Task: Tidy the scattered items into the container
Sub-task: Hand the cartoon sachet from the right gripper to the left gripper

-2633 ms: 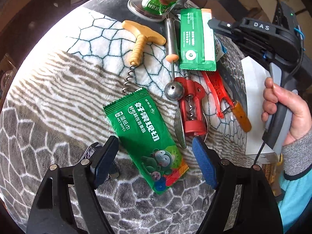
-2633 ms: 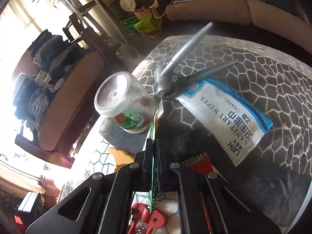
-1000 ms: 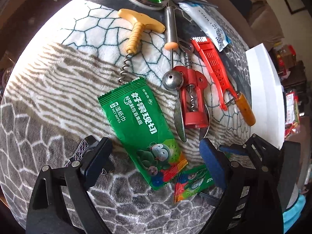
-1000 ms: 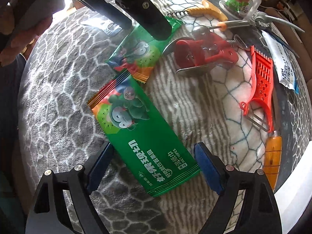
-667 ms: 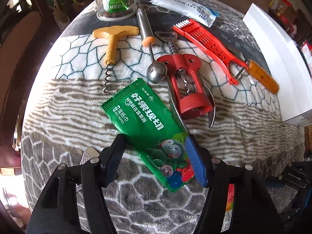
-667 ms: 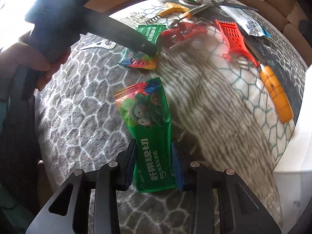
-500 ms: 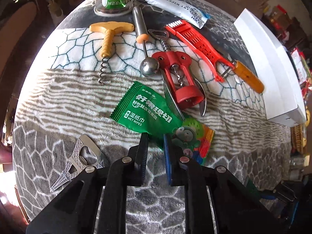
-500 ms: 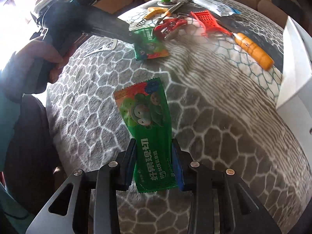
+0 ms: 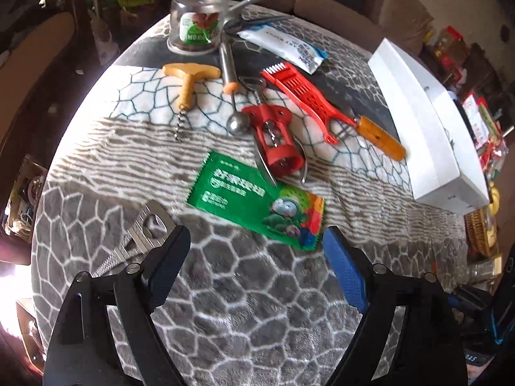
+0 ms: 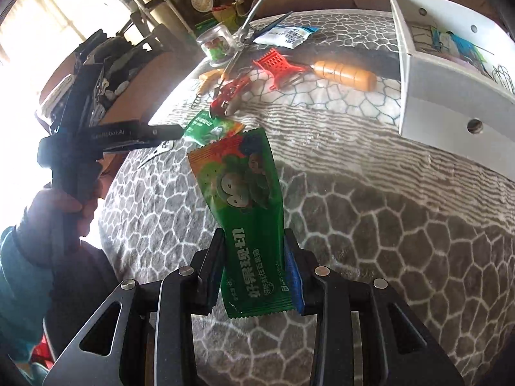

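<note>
Right wrist view gives me the widest look: the counter, under its grey and white patterned fleece, fills most of my picture, and the white container sits at its far right edge, open side towards me. My right tool is clamped on a green wet-wipes packet, pads pressing both long edges, and the packet stands up off the fleece, clear of the container. To the left, a hand grips the handle of my left tool, whose tip is just beside a second green packet.

From the left wrist view, that second green packet lies flat on the counter just ahead of the left tool. Its jaws are opening, wide apart, with nothing pressed between the pads. Behind the packet lie a red corkscrew, touching its top edge, a red peeler with an orange handle, a wooden-handled corkscrew, a metal scoop, a white wipes sachet and an upturned clear cup. A flat metal bottle opener sits beside the left finger. The container lies at the right.
</note>
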`<control>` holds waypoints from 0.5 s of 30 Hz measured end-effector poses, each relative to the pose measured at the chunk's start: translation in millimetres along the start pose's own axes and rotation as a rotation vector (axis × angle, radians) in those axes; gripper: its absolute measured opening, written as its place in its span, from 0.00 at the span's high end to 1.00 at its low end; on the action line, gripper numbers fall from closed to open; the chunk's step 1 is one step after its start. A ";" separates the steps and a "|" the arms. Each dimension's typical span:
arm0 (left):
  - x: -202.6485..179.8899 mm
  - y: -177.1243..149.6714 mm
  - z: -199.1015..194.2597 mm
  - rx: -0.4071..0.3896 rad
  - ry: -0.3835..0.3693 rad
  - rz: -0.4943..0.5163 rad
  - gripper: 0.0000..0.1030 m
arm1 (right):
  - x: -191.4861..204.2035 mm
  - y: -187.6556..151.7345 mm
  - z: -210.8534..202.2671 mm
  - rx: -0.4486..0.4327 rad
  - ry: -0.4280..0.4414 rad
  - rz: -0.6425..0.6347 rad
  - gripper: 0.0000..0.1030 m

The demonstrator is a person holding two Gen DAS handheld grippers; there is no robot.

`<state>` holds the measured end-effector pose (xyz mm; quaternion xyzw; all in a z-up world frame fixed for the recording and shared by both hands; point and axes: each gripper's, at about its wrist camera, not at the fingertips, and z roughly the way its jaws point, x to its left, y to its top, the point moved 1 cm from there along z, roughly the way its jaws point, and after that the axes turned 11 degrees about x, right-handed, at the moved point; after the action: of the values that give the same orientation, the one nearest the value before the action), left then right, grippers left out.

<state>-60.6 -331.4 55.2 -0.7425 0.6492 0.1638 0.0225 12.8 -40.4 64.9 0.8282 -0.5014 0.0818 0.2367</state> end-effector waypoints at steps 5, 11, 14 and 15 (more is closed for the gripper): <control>41.7 41.0 37.4 0.129 0.001 -0.050 0.24 | 20.1 39.3 41.1 0.065 -0.072 -0.122 0.65; 41.7 58.2 49.4 0.204 -0.027 0.053 0.27 | 44.1 83.3 80.3 0.107 -0.138 -0.328 0.65; 44.2 65.3 50.2 0.280 -0.134 0.074 0.27 | 60.6 97.5 104.7 0.163 -0.199 -0.468 0.65; 46.5 67.6 50.8 0.308 -0.190 0.069 0.27 | 66.1 100.3 112.6 0.182 -0.222 -0.517 0.65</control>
<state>-132.3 -373.9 6.6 -0.6888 0.6866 0.1325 0.1914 -53.9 -184.8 22.2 0.9502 -0.2870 -0.0278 0.1182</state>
